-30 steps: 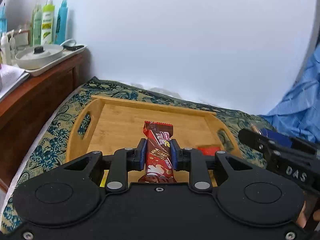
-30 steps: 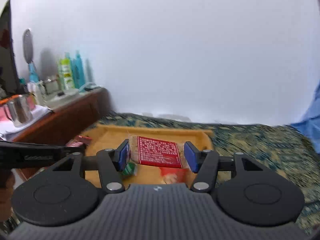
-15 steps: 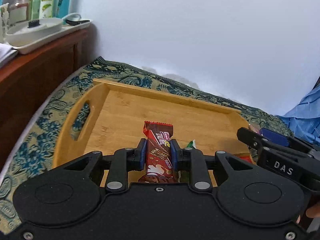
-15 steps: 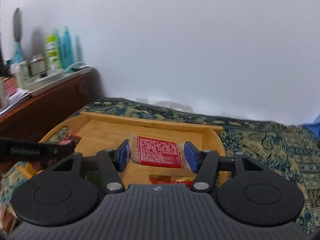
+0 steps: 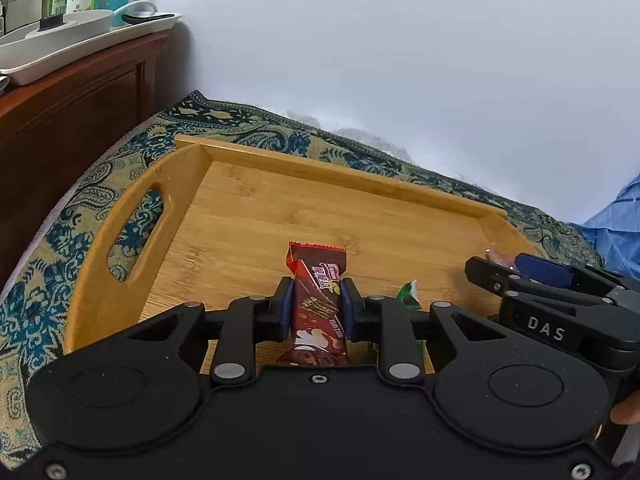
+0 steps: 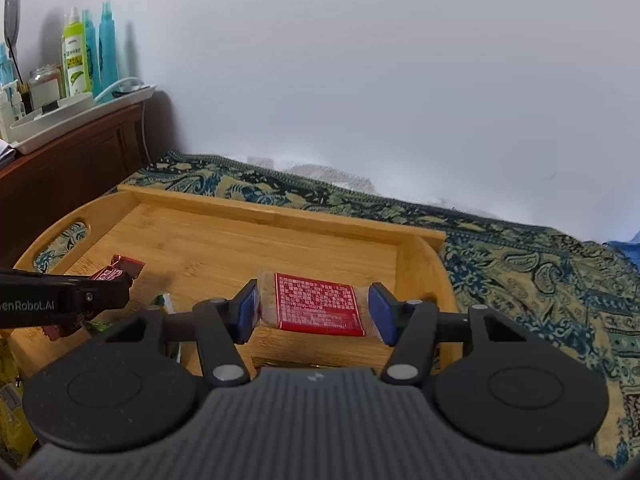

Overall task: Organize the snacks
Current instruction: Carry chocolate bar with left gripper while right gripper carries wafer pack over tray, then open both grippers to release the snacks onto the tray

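A bamboo tray (image 5: 280, 208) (image 6: 224, 240) with cut-out handles lies on a patterned cloth. My left gripper (image 5: 316, 308) is shut on a brown-red chocolate bar wrapper (image 5: 318, 300), held lengthwise just above the tray's near floor. My right gripper (image 6: 314, 312) is shut on a clear packet with a red label (image 6: 318, 306), held crosswise over the tray's right part. In the right wrist view the left gripper (image 6: 116, 280) and its chocolate bar (image 6: 120, 268) enter from the left. A green-white wrapper (image 5: 410, 294) (image 6: 164, 304) lies in the tray between both grippers.
A dark wooden cabinet (image 5: 72, 96) stands left of the tray, with a white tray of bottles (image 6: 84, 116) on top. A white wall rises close behind. Blue cloth (image 5: 616, 224) lies at the right. Yellow packets (image 6: 10, 400) sit at the lower left edge.
Both grippers have come down and forward over the tray with their snacks still held. The tray now fills more of both views.
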Available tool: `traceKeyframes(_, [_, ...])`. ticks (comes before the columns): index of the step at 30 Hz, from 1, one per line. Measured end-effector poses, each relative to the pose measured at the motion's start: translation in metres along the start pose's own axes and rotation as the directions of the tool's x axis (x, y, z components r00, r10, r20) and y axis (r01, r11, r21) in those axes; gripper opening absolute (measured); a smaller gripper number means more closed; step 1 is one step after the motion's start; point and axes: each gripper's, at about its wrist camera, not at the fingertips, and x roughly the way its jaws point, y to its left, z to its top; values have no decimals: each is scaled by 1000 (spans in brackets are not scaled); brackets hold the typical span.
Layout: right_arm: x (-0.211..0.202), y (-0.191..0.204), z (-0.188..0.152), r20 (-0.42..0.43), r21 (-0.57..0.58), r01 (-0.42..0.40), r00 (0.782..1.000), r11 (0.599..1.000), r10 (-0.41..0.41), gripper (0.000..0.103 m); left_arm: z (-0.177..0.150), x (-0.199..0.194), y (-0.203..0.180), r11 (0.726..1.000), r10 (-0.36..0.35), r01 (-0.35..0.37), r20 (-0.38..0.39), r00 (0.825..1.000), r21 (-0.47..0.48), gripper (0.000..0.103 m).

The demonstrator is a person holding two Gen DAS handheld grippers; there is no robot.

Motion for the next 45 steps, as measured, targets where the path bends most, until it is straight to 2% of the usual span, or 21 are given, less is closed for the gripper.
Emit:
traceKeyframes(13, [16, -1, -5, -61, -16, 22, 998, 1000, -23, 62, -6, 9, -4, 1000, 7, -7, -9, 1000, 15, 23])
traceKeyframes(45, [18, -4, -13, -74, -25, 24, 997, 999, -26, 64, -11, 7, -12, 998, 31, -32, 18, 999, 58, 23])
